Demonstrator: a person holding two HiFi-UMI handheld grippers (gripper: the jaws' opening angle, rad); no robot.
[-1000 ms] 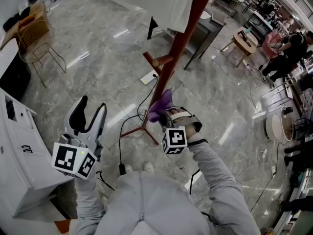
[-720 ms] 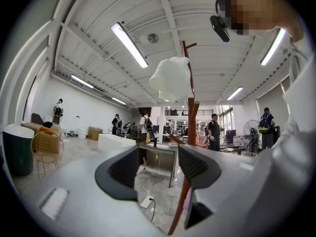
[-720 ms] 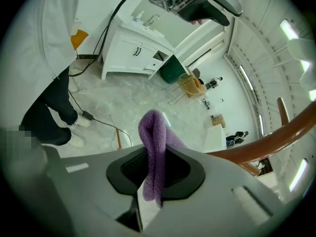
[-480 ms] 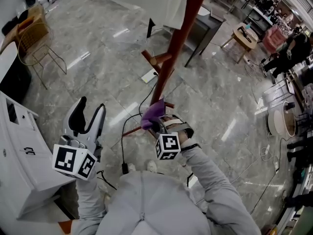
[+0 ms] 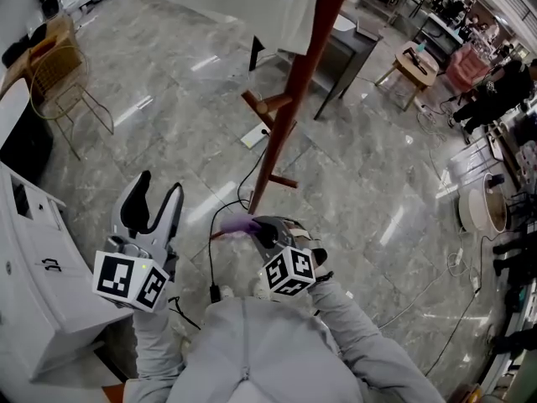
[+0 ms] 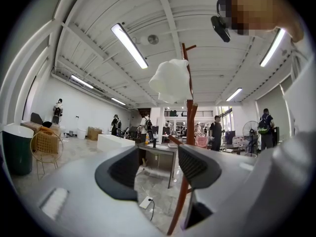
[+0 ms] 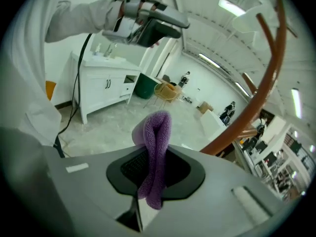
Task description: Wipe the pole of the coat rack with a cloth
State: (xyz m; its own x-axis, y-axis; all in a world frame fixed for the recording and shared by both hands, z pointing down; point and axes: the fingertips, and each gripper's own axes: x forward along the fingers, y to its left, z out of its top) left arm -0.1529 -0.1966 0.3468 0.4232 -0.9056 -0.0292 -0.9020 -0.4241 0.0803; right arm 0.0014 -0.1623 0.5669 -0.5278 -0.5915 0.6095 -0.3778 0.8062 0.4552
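Observation:
The coat rack's red-brown pole [image 5: 295,99] slants from the top of the head view down to its feet near the middle. A white garment [image 5: 252,2] hangs from its top. My right gripper [image 5: 252,226] is low, near the foot of the pole and just left of it, shut on a purple cloth [image 5: 237,223]. In the right gripper view the cloth [image 7: 155,147] stands folded between the jaws, and the pole [image 7: 261,83] curves past on the right, apart from it. My left gripper [image 5: 159,188] is held off to the left, open and empty; the pole [image 6: 189,117] shows beyond its right jaw.
A white cabinet [image 5: 33,292] stands close at the left, with a wire chair [image 5: 63,74] beyond it. A black cable [image 5: 210,250] and a white power strip [image 5: 254,134] lie on the floor by the rack's feet. A grey table [image 5: 352,53], a stool [image 5: 419,65] and a person [image 5: 495,82] are farther right.
My right gripper has slid down along the pole with the purple cloth, from mid-height to near the foot, and drawn in toward my body. The left gripper has barely moved.

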